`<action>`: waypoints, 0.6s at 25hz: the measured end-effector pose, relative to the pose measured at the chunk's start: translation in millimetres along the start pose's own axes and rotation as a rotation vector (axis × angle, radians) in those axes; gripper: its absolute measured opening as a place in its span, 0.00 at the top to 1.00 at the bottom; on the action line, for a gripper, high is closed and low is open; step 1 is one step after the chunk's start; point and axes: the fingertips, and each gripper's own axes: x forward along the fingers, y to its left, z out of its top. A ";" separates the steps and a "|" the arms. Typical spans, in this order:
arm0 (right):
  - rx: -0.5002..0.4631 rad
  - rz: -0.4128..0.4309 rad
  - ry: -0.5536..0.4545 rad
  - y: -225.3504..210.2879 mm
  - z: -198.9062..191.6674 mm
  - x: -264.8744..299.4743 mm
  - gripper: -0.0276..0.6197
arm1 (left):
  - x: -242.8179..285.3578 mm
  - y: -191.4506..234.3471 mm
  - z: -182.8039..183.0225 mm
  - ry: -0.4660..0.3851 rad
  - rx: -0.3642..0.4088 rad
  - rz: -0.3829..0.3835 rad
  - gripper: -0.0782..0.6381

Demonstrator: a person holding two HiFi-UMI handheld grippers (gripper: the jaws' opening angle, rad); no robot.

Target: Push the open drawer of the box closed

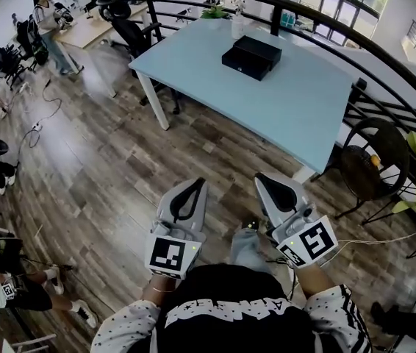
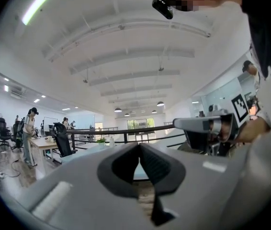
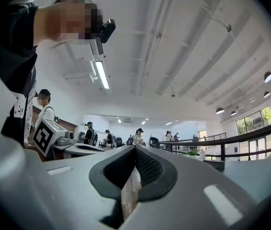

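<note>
**Head view:** A person stands on a brown wood-plank floor (image 1: 112, 168). They hold a grey two-jaw left gripper (image 1: 195, 184) and a matching right gripper (image 1: 262, 177) close to the chest, tips pointing ahead. Both pairs of jaws rest together with nothing in them, which probably suits a push, since that needs no grasp. Well ahead, a flat black rectangular box (image 1: 256, 48) sits on a pale blue rectangular table (image 1: 296, 116), toward its far side. A lower step juts from the box's near-left end and is probably the open drawer (image 1: 237, 62). Both grippers are well apart from it, so the approach looks not yet made.

**Left gripper view:** The dark jaw pads meet at their tips with nothing between them. They are aimed level across the room, and the box is not visible.

**Right gripper view:** These jaws are likewise pressed together and empty. The box is out of sight here too.
</note>
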 end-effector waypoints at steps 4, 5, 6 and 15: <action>0.011 0.045 -0.003 -16.2 -8.4 24.5 0.96 | 18.1 16.9 -6.2 0.015 0.012 0.041 0.89; 0.012 0.050 -0.002 -21.6 -10.1 29.4 0.96 | 23.4 20.5 -7.5 0.016 0.015 0.049 0.89; 0.014 0.056 -0.002 -27.7 -11.5 33.9 0.96 | 29.1 23.6 -8.3 0.018 0.011 0.058 0.89; 0.039 0.071 -0.030 -107.5 -23.4 63.8 0.96 | 99.0 39.8 -9.7 0.046 0.039 0.111 0.89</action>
